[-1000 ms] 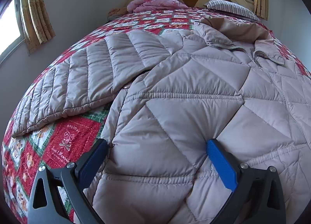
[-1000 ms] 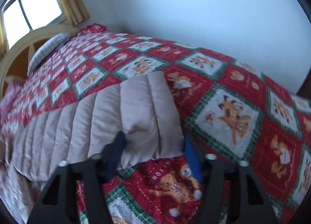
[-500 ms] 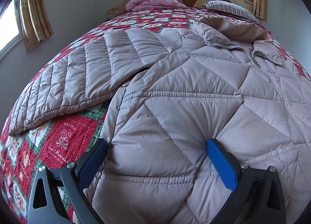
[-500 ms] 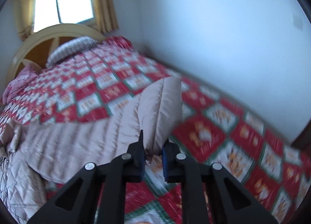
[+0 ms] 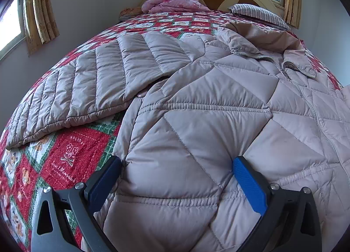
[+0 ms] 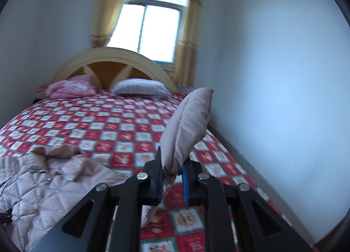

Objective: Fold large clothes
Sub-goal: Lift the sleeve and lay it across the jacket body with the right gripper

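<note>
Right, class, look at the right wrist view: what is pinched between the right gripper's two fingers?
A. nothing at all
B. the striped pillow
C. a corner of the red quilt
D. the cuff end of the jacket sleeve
D: the right gripper is shut on the beige sleeve cuff, which sticks up from its pads above the red quilt.

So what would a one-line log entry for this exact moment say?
stage: sleeve fold | right gripper: shut on sleeve cuff, lifted | left gripper: open, pressing jacket | bed: jacket spread flat

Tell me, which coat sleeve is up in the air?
The sleeve pinched in the right gripper sticks up off the bed. The other sleeve lies flat on the quilt.
</note>
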The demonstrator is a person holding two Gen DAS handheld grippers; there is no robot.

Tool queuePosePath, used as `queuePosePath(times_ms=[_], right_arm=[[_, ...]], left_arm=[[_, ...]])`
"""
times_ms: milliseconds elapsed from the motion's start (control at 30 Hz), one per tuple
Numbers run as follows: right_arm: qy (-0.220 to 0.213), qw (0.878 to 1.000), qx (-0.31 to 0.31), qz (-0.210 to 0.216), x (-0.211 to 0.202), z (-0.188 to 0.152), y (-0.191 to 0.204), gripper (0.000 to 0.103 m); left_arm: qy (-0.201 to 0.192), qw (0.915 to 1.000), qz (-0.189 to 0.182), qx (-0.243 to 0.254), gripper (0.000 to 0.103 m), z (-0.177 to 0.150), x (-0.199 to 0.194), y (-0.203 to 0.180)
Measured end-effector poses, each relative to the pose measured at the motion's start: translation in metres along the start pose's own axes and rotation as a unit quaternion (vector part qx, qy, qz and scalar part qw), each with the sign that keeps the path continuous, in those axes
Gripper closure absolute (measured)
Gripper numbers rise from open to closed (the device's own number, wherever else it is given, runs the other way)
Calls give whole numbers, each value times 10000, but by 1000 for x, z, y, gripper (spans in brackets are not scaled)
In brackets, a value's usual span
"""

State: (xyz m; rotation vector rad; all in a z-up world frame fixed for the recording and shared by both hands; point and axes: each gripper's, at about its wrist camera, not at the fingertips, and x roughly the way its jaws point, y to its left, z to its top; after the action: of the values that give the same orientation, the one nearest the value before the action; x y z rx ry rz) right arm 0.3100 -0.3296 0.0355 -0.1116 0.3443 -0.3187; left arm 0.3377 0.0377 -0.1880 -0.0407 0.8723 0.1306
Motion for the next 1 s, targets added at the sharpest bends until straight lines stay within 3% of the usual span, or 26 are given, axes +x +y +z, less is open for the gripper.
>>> queuePosePath(times_ms=[233,500,733,1000], right_arm=[[-307,9944,-761,670,-19,6,76,87],[-417,9782,-1585,1277,-30,-15,161,87],[-84,9609,-2083,1821,-23,-64,233,87],[738,9356,-2529,2351,-4,-140,286,87]], left_arm=[[-18,10000,-57,-46,1,-1,-1,1],[-33,9999,-91,-73,1,-1,-1,2],[-34,9999,-87,-75,1,-2,-1,2],[-30,10000,-61,-54,1,-1,-1,1]])
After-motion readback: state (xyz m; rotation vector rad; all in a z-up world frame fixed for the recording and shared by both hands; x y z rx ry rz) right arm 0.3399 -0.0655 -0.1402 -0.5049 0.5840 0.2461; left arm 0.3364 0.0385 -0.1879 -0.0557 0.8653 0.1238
